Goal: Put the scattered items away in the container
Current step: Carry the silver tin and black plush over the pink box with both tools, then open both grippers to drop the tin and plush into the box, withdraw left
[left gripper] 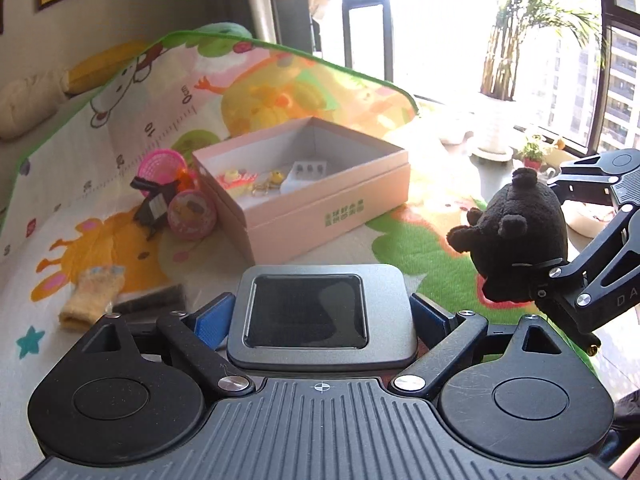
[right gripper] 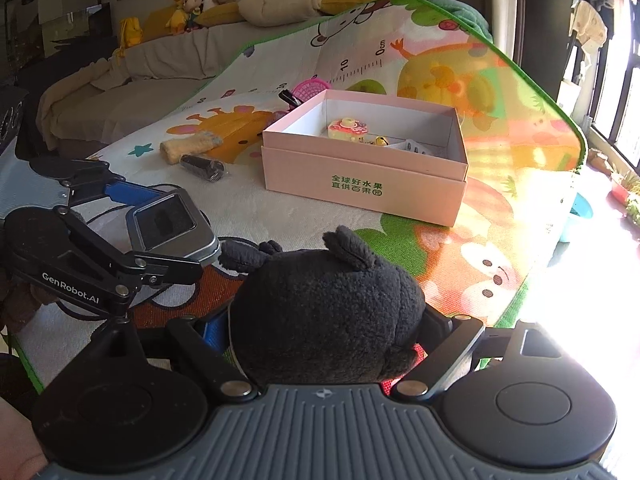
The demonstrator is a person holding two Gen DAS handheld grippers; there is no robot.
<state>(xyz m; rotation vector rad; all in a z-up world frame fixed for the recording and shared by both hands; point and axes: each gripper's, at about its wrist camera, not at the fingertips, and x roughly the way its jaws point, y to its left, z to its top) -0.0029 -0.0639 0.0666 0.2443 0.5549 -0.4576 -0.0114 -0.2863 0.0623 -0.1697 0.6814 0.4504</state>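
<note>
A pink open box (left gripper: pixel 320 204) (right gripper: pixel 360 184) stands on the play mat and holds a cake toy (right gripper: pixel 347 129), a yellow charm and a small white tray. My left gripper (left gripper: pixel 318 318) is shut on a grey metal tin (left gripper: pixel 320 316) (right gripper: pixel 170 222), in front of the box. My right gripper (right gripper: pixel 320 332) is shut on a black plush toy (right gripper: pixel 326 308) (left gripper: pixel 516 240), held to the right of the left gripper. Left of the box lie a pink round case (left gripper: pixel 192 214), a pink basket (left gripper: pixel 158 166), a dark clip (left gripper: pixel 154 206), a yellow knitted sock (left gripper: pixel 94 292) (right gripper: pixel 192 148) and a dark roll (right gripper: pixel 202 168).
The colourful play mat (left gripper: pixel 120 120) covers a bed-like surface. Cushions and soft toys (right gripper: pixel 188 4) line the wall behind. Windows and potted plants (left gripper: pixel 532 152) are to the right, past the mat's edge.
</note>
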